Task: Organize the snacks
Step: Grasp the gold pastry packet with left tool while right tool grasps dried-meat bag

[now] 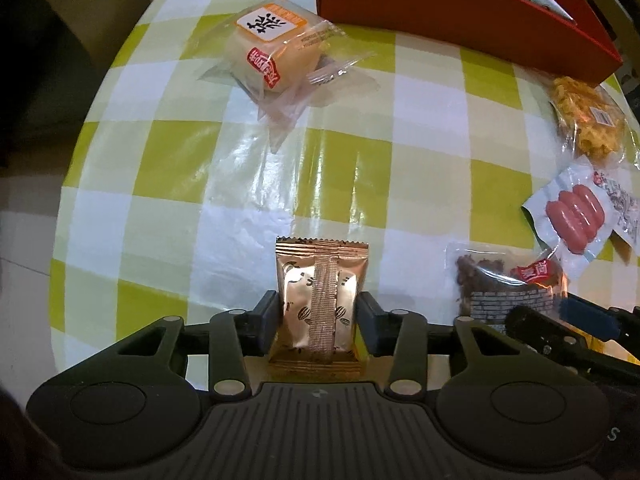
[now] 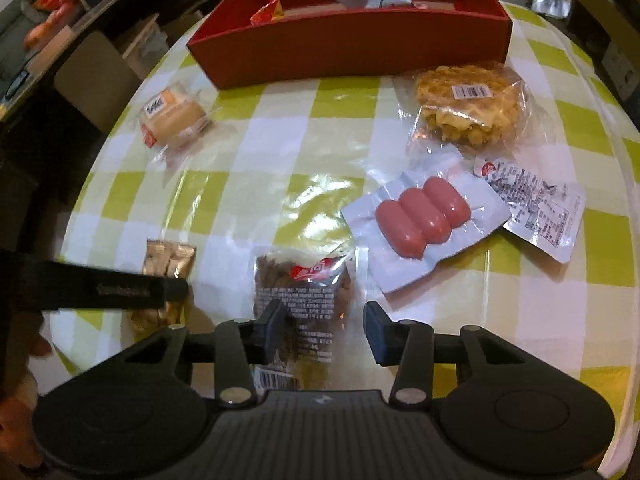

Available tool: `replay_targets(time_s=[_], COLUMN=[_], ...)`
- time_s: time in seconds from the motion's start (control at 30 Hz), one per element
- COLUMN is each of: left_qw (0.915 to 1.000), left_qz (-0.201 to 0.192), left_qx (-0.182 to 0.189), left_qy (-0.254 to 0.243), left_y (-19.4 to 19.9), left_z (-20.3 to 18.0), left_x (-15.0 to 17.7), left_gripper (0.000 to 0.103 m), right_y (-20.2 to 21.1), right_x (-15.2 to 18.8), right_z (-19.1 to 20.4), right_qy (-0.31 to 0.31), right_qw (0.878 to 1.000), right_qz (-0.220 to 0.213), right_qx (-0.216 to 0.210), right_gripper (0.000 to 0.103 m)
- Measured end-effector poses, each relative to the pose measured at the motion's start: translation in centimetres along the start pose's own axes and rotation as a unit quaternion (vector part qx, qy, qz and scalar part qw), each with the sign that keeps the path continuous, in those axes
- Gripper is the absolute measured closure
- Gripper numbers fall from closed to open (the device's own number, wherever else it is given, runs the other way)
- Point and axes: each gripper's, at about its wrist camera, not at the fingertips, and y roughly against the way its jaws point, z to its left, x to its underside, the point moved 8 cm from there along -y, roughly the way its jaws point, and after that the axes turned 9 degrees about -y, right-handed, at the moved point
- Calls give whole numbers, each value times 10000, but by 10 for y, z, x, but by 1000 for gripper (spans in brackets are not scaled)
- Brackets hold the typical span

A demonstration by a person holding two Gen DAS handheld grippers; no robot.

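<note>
Checkered table (image 1: 224, 200); left gripper (image 1: 318, 320) pinching copper foil packet (image 1: 320, 300), seam up.

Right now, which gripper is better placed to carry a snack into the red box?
Left. The left gripper already brackets the gold packet, while the right gripper hangs open, empty.

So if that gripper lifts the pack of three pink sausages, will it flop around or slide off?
The sausage pack probably stays fairly stiff in the middle, since the film looks pulled tight around the three sausages. Its flat, shiny edges may bend and feel slippery. It likely won't roll, because it lies flat on the tablecloth.
</note>
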Motion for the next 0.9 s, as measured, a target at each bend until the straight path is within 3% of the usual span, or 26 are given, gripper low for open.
replay_targets(time_s=[0.1,0.2,0.3,0.47,0.6,0.67,0.8,0.9], left_qw=[10000,9999,9992,9965,9957,9957,9961,9957], left_qz=[9,46,87,81,16,43,84,101], left_qx=[-85,-61,50,155,193,219,192,216], left_qy=[7,113,388,818,903,899,862,890], left_y=[0,0,-3,0,5,4,3,3], left_z=[4,12,27,52,62,64,63,62], left_x=[1,5,6,6,4,3,2,9], left_gripper=[42,35,28,27,26,25,24,23], right_y=[-9,-13,-15,-17,-28,-39,-47,-49], right_x=[2,4,2,-2,11,17,25,34], right_z=[14,28,33,44,57,60,70,73], right_qy=[122,304,415,313,682,779,1138,1664], right_qw=[9998,9995,9991,9994,9976,9968,9925,9841], right_qz=[-25,-7,-99,-125,34,146,3,43], right_qx=[141,101,49,-92,-147,-95,450,616], right_gripper=[37,35,23,21,0,0,0,0])
